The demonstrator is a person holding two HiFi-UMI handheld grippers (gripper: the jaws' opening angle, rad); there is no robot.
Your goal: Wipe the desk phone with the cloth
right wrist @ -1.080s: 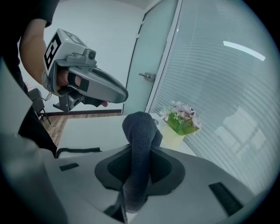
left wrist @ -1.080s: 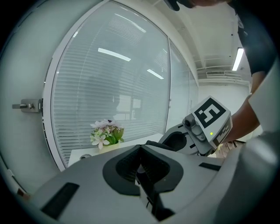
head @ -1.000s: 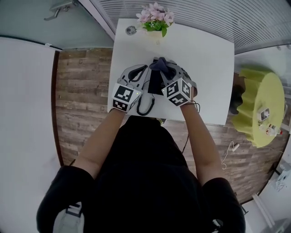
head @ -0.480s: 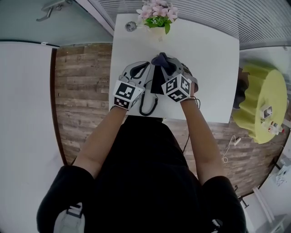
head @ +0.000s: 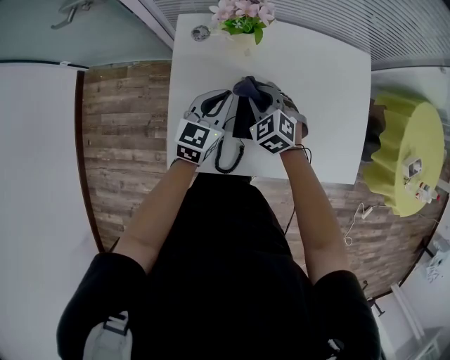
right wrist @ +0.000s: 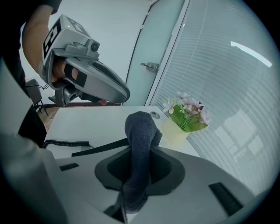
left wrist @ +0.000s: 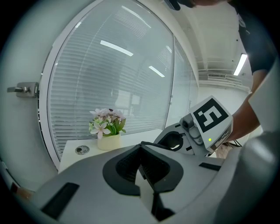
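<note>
Right gripper [right wrist: 139, 151] is clamping a dark cloth [right wrist: 140, 129]. The cloth's bunched end is projecting past the jaw tips, presumably so that fabric, not the jaws, meets the phone [head: 242, 121]. The phone is lying just beneath and ahead of those tips, between the two grippers, with its cord [head: 226, 160] coiling behind them. Left gripper [left wrist: 141, 146] is showing jaws closed together at a thin dark edge, probably steadying the phone; an actual pinch cannot be confirmed. The white table [head: 320, 91] is carrying flowers [head: 242, 17] well ahead of both tools. Wood floor [head: 126, 140] and a blinded glass wall [head: 316, 24] are bounding the room.
</note>
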